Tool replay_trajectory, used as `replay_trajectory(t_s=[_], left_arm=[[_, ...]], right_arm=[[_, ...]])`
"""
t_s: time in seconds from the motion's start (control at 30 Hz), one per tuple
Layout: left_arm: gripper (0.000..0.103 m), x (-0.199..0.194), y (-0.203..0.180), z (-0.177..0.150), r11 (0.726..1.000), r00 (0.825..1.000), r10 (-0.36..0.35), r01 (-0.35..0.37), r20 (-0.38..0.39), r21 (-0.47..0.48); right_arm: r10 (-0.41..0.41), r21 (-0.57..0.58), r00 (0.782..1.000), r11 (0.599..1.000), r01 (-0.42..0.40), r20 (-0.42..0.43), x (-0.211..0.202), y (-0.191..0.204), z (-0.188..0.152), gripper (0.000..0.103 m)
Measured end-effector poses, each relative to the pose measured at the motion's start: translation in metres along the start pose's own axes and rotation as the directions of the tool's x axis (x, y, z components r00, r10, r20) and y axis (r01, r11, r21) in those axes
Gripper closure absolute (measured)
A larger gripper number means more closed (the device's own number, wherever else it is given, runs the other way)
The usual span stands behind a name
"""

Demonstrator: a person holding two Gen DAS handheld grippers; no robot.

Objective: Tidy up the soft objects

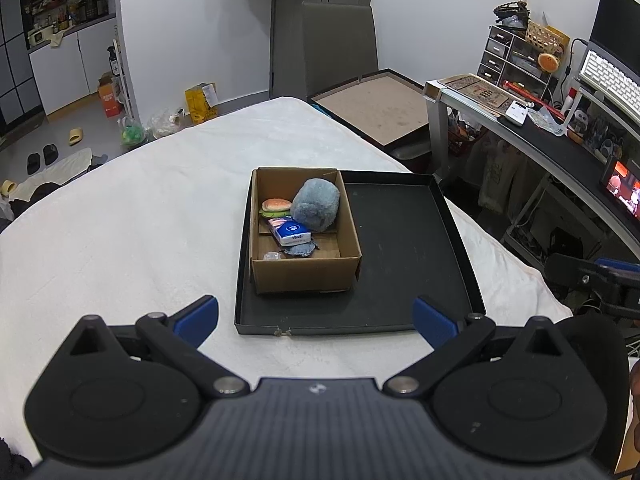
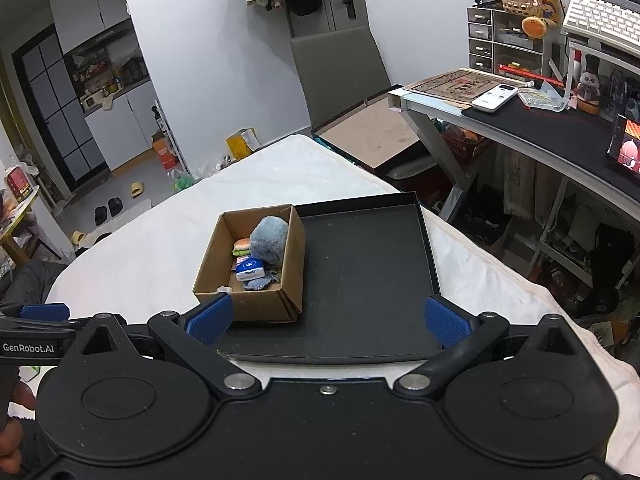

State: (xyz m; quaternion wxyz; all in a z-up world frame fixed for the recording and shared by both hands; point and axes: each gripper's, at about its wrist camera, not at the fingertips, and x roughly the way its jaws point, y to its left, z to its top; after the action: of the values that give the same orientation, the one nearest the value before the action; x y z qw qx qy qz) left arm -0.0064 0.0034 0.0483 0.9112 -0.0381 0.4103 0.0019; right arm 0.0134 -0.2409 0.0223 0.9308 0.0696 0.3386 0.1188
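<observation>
Cardboard makes up the small open box (image 1: pixel 306 276) that we see at the centre of the left wrist view, standing in the left part of a shallow black tray (image 1: pixel 408 248) on a white cloth (image 1: pixel 120 220). Inside the box a fluffy blue-grey plush (image 1: pixel 316 204) leans in the far right corner, a toy burger (image 1: pixel 276 206) sits just left of it, a blue and white tissue pack (image 1: pixel 290 232) lies in front of both, and a scrap of denim (image 1: pixel 300 250) lies nearer the front wall.

Our left gripper (image 1: pixel 316 320) has its jaws spread wide with nothing between them; the box lies ahead of the jaws, apart from them, a little left of the gap's middle.

In the right wrist view the same box (image 2: pixel 248 300) sits left of centre, with the plush (image 2: pixel 270 242), burger (image 2: pixel 242 246), tissue pack (image 2: pixel 250 271) and denim (image 2: pixel 256 284) in it, and the tray's bare floor (image 2: pixel 360 280) fills the middle. Our right gripper (image 2: pixel 328 322) is likewise wide open and holds nothing. Its left blue pad (image 2: pixel 210 320) appears just in front of the box's near corner; whether they touch we cannot tell.
</observation>
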Motion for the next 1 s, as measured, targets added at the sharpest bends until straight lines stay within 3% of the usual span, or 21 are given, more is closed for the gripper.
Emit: replay_trajectory(t_s=[1.0], left_arm=[[0.001, -0.0008, -0.0028, -0.0036, 0.999, 0.999, -0.037, 0.037, 0.007, 0.002]], right_arm=[[-0.003, 0.011, 1.0, 1.0, 0.003, -0.014, 0.0023, -0.0033, -0.004, 0.0]])
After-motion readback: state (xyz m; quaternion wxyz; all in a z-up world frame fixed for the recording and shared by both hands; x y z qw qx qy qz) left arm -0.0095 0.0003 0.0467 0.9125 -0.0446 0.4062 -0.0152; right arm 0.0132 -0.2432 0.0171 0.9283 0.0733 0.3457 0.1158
